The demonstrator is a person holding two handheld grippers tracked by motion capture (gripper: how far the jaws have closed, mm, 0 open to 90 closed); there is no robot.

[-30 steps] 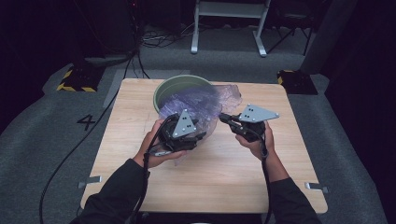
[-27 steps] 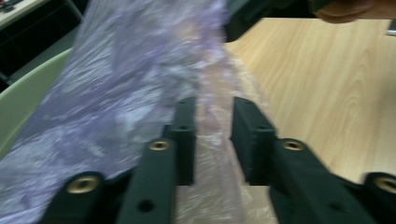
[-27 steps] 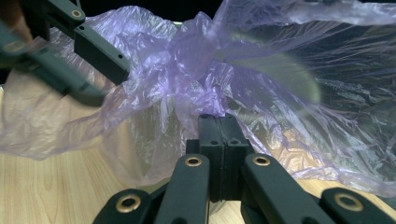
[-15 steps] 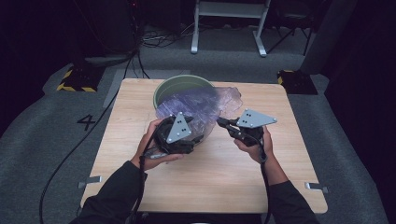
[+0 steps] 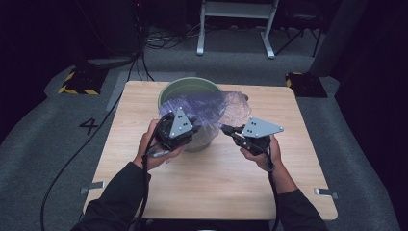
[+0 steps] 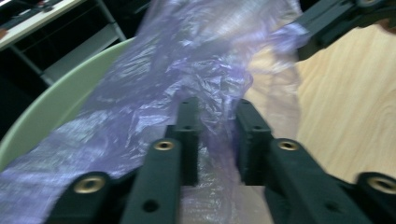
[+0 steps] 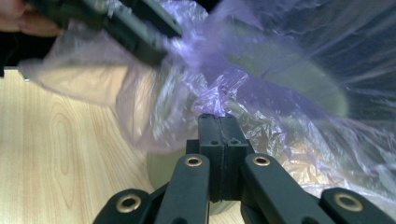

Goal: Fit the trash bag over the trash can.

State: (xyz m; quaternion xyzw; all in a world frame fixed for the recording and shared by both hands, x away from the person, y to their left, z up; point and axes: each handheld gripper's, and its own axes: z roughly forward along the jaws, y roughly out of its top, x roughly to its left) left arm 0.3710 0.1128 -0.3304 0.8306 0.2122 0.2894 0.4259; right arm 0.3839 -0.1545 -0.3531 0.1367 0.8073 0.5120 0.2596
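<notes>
A pale green bucket (image 5: 179, 87) stands mid-table with a thin purple plastic bag (image 5: 219, 103) draped over its mouth and near side. My right gripper (image 5: 225, 128) is at the bucket's right front. In the right gripper view it (image 7: 218, 119) is shut, pinching a bunched fold of the bag (image 7: 289, 130). My left gripper (image 5: 191, 131) is against the bucket's front. In its own view its jaws (image 6: 217, 109) stand apart, and the bag film (image 6: 187, 60) lies loosely between them. The bucket rim (image 6: 51, 102) curves away at the left.
The bucket stands on a light wooden table (image 5: 216, 187), with bare wood at the front and sides. Grey carpet surrounds it, with cables, a white frame's legs (image 5: 235, 29) behind, and yellow-black weights (image 5: 77, 82) at the far corners.
Both grippers have drifted slightly toward the person. The right one stays shut on the bag and draws the film a little off the bucket's side.
</notes>
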